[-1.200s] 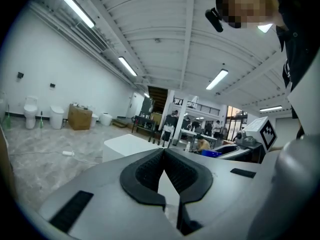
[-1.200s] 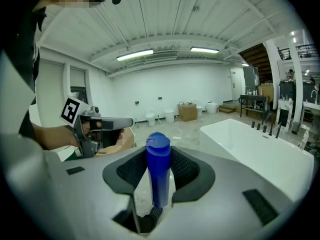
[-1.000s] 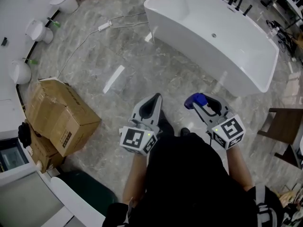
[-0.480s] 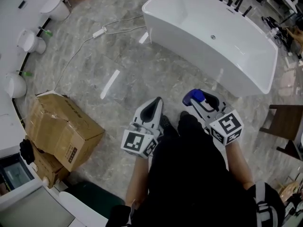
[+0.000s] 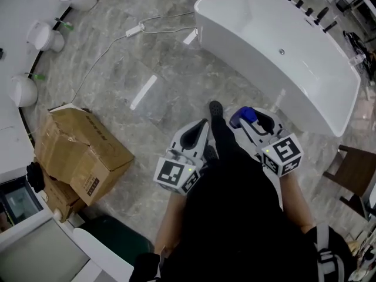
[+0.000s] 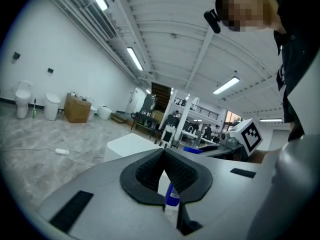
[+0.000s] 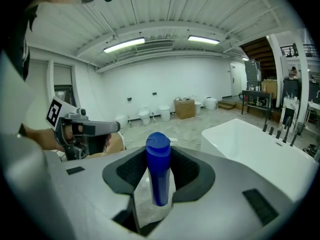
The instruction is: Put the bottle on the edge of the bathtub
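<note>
Two claws: the left claw (image 5: 202,124) and the right claw (image 5: 249,120) are held out side by side in front of the person, with a dark shoe (image 5: 215,108) stepping forward between them.
Right claw: its pads are clamped on the bottle (image 7: 158,171), one on each side.
Bottle: it stands upright in the right claw, its blue cap rising above the pads and a pale body below them. It is not on the tub.
Left claw: its pads are pressed together at the tip and grip nothing I can name. A thin sliver of white and blue shows low in the slit, and I cannot tell what it is.
Bathtub (image 5: 276,69): white and freestanding, it lies ahead of the right claw and a little to its right. Its near rim is close beyond the bottle but apart from it.
Floor (image 5: 170,75): grey marbled stone under both claws.
Cardboard box (image 5: 82,151): well off to the left of the left claw.
Cable (image 5: 161,23): white, trailing across the floor far ahead of the left claw, towards the tub's left end.
Toilets (image 5: 44,37): white, far ahead and left of the left claw, along the wall.
</note>
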`<act>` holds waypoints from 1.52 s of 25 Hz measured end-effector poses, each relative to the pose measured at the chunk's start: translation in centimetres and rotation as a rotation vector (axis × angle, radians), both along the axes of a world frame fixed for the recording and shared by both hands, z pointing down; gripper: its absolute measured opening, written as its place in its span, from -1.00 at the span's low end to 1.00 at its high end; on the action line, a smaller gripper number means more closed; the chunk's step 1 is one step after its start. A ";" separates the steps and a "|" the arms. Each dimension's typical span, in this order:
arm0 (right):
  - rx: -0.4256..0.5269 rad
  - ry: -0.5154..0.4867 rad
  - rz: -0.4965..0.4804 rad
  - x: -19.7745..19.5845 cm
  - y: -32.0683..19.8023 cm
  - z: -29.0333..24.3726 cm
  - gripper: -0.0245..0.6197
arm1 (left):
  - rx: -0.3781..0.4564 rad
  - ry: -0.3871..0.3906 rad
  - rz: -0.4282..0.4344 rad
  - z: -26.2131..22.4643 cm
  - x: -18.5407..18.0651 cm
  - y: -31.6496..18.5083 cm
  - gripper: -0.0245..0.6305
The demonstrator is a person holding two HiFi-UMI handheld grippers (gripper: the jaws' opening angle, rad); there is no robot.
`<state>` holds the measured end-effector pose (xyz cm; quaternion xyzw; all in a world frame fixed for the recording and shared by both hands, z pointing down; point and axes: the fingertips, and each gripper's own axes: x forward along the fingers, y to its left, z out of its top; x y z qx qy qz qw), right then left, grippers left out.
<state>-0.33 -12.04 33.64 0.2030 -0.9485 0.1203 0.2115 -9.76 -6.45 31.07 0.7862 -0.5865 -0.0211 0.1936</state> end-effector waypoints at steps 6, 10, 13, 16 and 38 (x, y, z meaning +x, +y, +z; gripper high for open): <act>-0.043 -0.033 -0.066 -5.4 -7.8 0.0 -0.47 | 0.006 -0.011 -0.046 -2.4 -4.2 -7.9 -0.88; -0.035 -0.064 -0.127 -8.5 -12.0 -0.9 -0.47 | 0.003 -0.014 -0.101 -3.1 -6.6 -11.9 -0.88; -0.026 -0.075 -0.170 -10.3 -14.6 -0.9 -0.47 | -0.024 -0.003 -0.159 -2.4 -8.4 -13.4 -0.88; -0.033 -0.066 -0.200 -11.5 -17.4 0.1 -0.47 | -0.059 -0.002 -0.196 -1.2 -9.6 -15.1 -0.88; -0.087 0.275 -0.277 -25.5 -28.3 11.5 -0.47 | -0.097 0.026 -0.163 4.5 -24.3 -27.7 -0.88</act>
